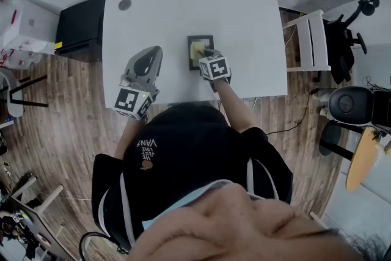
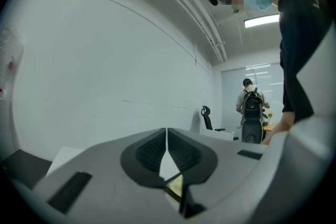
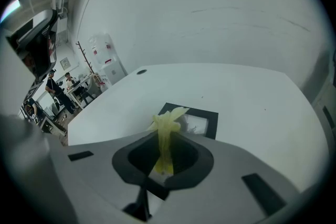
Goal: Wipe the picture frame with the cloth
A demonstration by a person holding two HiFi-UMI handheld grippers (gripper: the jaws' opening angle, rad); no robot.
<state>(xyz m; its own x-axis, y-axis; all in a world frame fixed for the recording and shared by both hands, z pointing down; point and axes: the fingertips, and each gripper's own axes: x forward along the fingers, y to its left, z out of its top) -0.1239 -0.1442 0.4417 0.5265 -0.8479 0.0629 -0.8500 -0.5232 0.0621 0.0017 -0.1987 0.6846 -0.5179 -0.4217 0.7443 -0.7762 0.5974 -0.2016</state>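
Observation:
A black picture frame [image 1: 198, 41] lies flat on the white table [image 1: 159, 15], near its front edge. In the right gripper view the picture frame [image 3: 202, 115] shows just past the jaws. My right gripper [image 3: 167, 140] is shut on a yellow cloth [image 3: 167, 122], whose bunched end hangs over the frame's near edge. From the head view the yellow cloth [image 1: 198, 51] covers part of the frame under my right gripper [image 1: 209, 53]. My left gripper [image 1: 148, 58] is held over the table left of the frame, tilted up, jaws shut and empty [image 2: 167, 150].
A black cabinet [image 1: 79, 26] stands left of the table and a white chair [image 1: 310, 40] to its right. A round cable hole [image 1: 124, 4] sits in the table's far left corner. A person with a backpack [image 2: 252, 107] stands far off.

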